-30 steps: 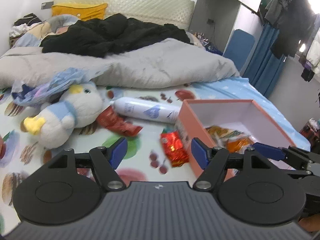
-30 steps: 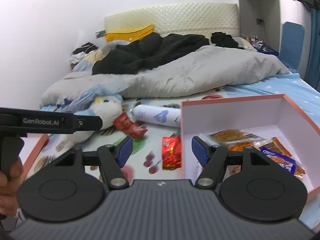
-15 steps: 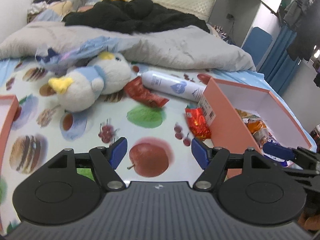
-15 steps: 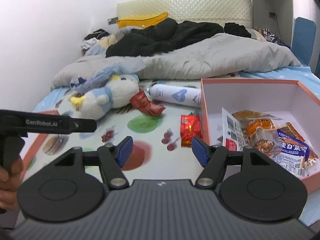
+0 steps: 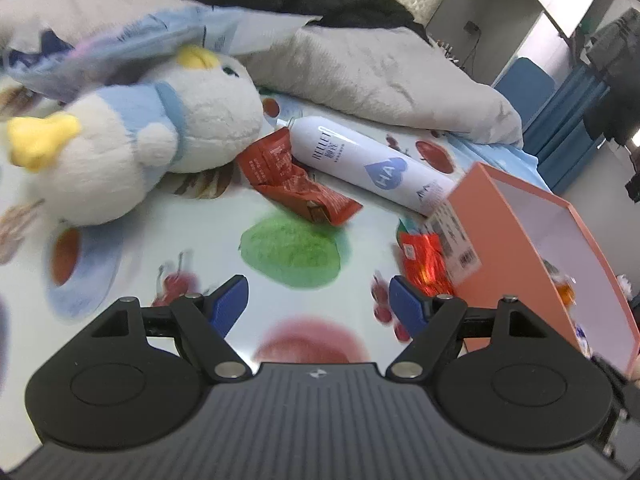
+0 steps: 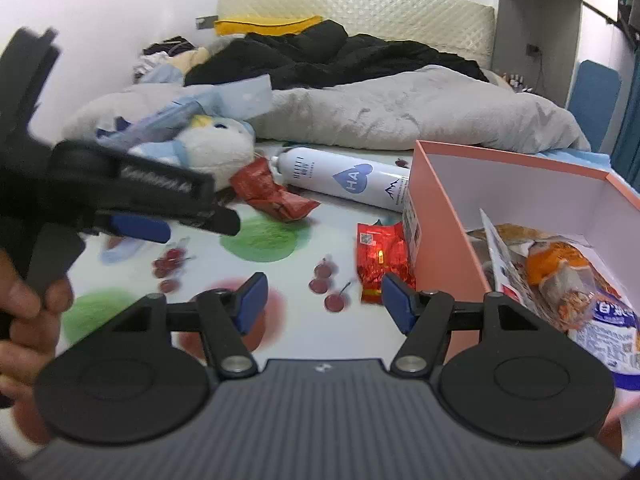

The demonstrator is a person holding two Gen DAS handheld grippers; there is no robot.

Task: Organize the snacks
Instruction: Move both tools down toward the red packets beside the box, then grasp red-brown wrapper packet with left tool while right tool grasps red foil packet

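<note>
A crumpled dark red snack packet (image 5: pixel 292 176) (image 6: pixel 272 192) lies on the fruit-print sheet between a plush toy and a white can. A shiny red packet (image 5: pixel 424 256) (image 6: pixel 380 256) lies flat against the outer wall of the pink box (image 5: pixel 520 248) (image 6: pixel 444 216). Several snack bags (image 6: pixel 560 268) lie inside the box. My left gripper (image 5: pixel 318 300) is open and empty, low over the sheet, short of both packets. My right gripper (image 6: pixel 324 298) is open and empty too, and its right finger sits just in front of the shiny packet.
A white spray can (image 5: pixel 372 168) (image 6: pixel 344 176) lies behind the packets. A white and blue plush toy (image 5: pixel 132 136) sits to the left. A grey duvet (image 5: pixel 380 68) and dark clothes lie further back. A hand (image 6: pixel 24 320) holds the left gripper's handle.
Both grippers have dropped and moved forward over the bed, so the packets and box look larger. The left gripper's jaws stand slightly wider. Nothing was picked up.
</note>
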